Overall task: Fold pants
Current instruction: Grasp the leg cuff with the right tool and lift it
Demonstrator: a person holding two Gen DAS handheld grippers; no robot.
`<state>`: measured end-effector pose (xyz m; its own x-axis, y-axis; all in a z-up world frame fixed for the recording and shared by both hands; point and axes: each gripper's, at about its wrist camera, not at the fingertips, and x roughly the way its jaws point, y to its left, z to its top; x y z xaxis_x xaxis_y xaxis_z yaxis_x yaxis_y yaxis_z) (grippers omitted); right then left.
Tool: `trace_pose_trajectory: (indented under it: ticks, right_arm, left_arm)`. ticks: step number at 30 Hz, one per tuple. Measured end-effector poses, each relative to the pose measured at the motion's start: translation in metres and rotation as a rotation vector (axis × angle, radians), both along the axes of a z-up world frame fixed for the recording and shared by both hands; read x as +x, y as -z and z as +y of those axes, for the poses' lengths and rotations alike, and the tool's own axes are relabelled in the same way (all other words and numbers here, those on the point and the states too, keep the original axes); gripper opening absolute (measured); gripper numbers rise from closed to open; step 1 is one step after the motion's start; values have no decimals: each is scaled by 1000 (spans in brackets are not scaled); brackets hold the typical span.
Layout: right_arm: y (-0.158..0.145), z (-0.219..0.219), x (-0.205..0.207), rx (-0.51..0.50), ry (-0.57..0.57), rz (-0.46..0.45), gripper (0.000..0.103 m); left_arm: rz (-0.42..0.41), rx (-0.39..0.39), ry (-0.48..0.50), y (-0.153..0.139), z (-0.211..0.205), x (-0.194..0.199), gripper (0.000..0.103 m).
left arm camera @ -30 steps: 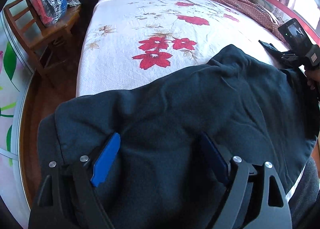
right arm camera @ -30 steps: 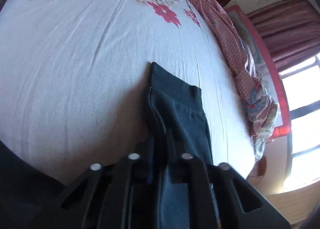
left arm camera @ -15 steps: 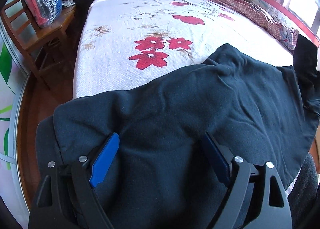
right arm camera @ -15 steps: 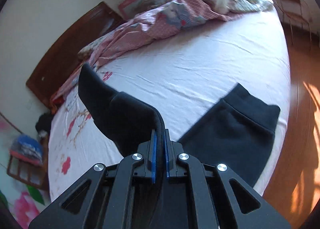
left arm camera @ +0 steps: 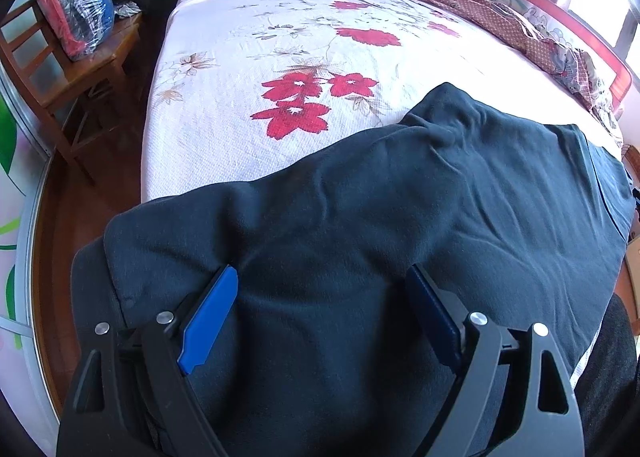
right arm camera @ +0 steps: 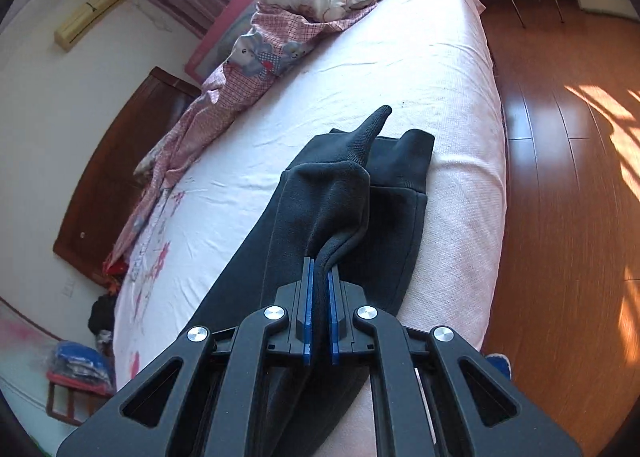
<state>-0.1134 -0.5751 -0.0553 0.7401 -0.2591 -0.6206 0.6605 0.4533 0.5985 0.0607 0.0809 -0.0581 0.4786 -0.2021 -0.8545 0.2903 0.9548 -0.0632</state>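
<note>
1. One pair of dark pants (left arm camera: 400, 217) lies spread across the near end of the bed (left arm camera: 260, 57).
2. The right gripper (right arm camera: 319, 273) has its fingers clamped on a raised fold of pants fabric.
3. The left gripper (left arm camera: 322, 305) fingers stand spread wide over the cloth, gripping nothing.
4. One wooden chair (left arm camera: 76, 73) carries one plastic-wrapped bundle (left arm camera: 76, 5).

Dark navy fleece pants (left arm camera: 400, 225), spread along the near bed edge, one cuffed leg end lifted.

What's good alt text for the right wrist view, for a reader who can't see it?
The right gripper, jaws shut, pinches a fold of dark pants, holding one cuffed leg end above the other leg, which lies flat on a bed. A crumpled quilt lies along the bed's far side; wooden floor is at right.
</note>
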Motion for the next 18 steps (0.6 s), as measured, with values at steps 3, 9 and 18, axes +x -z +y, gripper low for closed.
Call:
trace_pose_trajectory:
  ticks: [3, 9, 18]
  right_arm:
    - [30, -11, -14, 101, 63, 29, 5]
    - [31, -5, -19, 98, 129, 5, 5]
    - [24, -17, -24, 145, 149, 26, 18]
  left_arm:
    - [-2, 0, 3, 0, 0, 0, 86]
    - [-7, -8, 8, 0, 1, -1, 87]
    - [-4, -19, -3, -5, 1, -4, 88]
